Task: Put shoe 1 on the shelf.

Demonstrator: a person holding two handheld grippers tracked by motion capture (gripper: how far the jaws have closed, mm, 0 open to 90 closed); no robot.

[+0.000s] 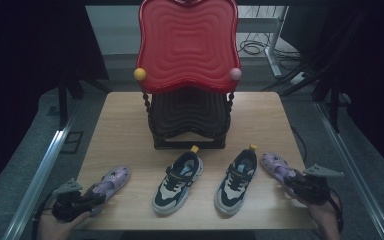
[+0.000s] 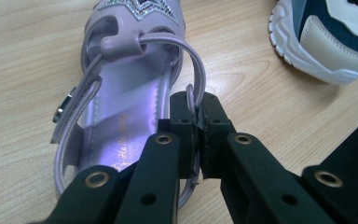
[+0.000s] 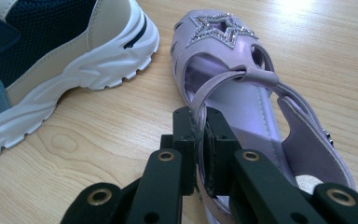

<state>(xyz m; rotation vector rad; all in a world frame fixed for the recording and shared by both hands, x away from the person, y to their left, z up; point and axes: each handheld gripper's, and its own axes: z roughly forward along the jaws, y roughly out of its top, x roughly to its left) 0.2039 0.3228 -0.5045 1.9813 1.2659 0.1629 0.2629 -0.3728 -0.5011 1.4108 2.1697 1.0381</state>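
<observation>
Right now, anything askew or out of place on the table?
The pairs are split: the sneakers sit together mid-table, while the two purple sandals lie at opposite ends, toes angled inward. The left gripper pinches the left sandal by its heel strap, the right gripper the right sandal.

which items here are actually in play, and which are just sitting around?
In play:
left gripper, shut on the left sandal strap
right gripper, shut on the right sandal strap

Lying about:
left sneaker
right sneaker
red rack at the back of the table
</observation>
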